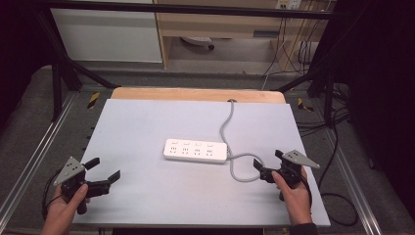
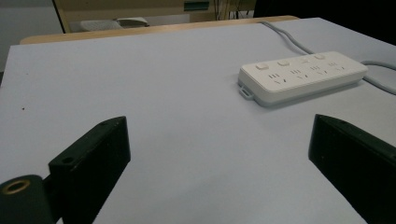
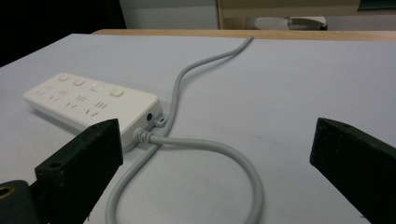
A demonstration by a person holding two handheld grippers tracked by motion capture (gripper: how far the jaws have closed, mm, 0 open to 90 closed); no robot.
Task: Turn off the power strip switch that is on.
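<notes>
Both tongs, left [image 1: 102, 169] and right [image 1: 268, 161], gape empty; cord [image 1: 243, 169] loops before right.

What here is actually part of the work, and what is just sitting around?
Part of the work:
white power strip
its grey cord, looped beside the strip
left gripper, jaws open
right gripper, jaws open
grey table

Just around:
wooden shelf unit behind the table
black cables on the floor, right of the table
</notes>
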